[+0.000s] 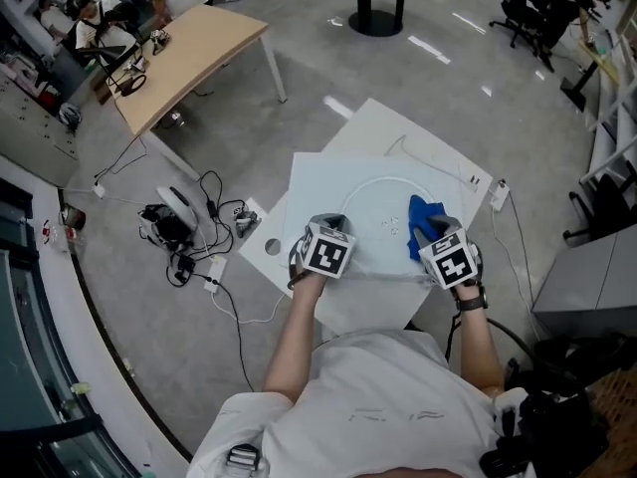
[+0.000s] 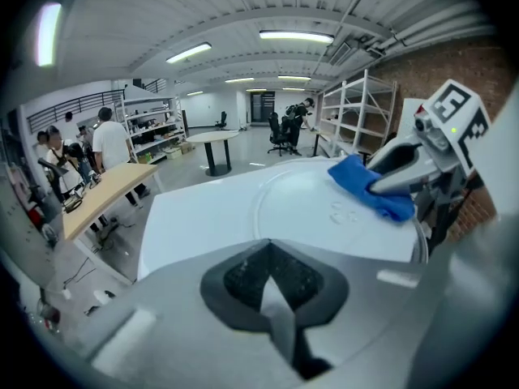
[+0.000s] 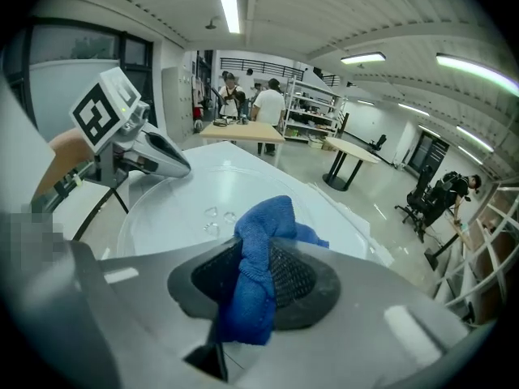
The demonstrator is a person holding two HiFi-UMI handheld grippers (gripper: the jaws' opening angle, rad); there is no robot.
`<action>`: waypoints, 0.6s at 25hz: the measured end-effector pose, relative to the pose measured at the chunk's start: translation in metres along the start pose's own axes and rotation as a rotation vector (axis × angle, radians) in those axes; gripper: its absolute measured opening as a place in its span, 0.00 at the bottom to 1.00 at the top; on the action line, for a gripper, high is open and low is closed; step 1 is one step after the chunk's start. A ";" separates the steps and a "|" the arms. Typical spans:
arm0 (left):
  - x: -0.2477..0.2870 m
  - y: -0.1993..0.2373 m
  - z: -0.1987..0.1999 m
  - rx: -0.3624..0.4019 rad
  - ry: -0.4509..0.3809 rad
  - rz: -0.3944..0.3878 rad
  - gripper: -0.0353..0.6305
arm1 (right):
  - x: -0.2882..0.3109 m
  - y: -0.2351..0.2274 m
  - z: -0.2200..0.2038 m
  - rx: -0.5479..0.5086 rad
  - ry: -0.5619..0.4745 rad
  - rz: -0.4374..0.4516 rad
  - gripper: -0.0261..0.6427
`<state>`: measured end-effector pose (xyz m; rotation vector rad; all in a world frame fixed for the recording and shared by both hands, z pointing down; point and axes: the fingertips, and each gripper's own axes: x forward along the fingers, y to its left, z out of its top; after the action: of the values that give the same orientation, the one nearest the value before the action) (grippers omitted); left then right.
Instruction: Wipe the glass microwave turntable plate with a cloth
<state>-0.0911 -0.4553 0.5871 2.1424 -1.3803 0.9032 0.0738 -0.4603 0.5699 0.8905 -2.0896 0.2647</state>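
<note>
Pinching a bunched fold of the blue cloth (image 3: 261, 232), the right claw (image 3: 274, 280) has both jaws pressed onto the fabric. The free end projects forward of the jaws, so cloth, not metal, would probably meet the glass. The glass turntable plate (image 1: 370, 225) lies flat on the white table (image 1: 317, 175), directly in front of the person. The cloth sits over the plate's right portion, at or just above the surface; contact cannot be confirmed.

The left claw (image 2: 272, 292) has its jaws pressed together with nothing between them. It sits at the plate's left rim, opposite the cloth, and whether it touches the rim cannot be determined. This position likely braces the plate against sliding under wiping pressure.

A few droplets (image 3: 217, 214) lie near the plate's centre, between the two claws. Judged from this, wiping is at an early stage.
</note>
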 end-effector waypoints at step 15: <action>-0.054 0.013 0.007 0.064 -0.296 0.084 0.05 | -0.010 0.066 0.082 0.039 -0.406 -0.052 0.19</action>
<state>-0.1168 -0.4320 0.5435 2.3550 -1.6124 0.6880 -0.0167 -0.4460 0.5182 1.0924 -2.4332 0.1023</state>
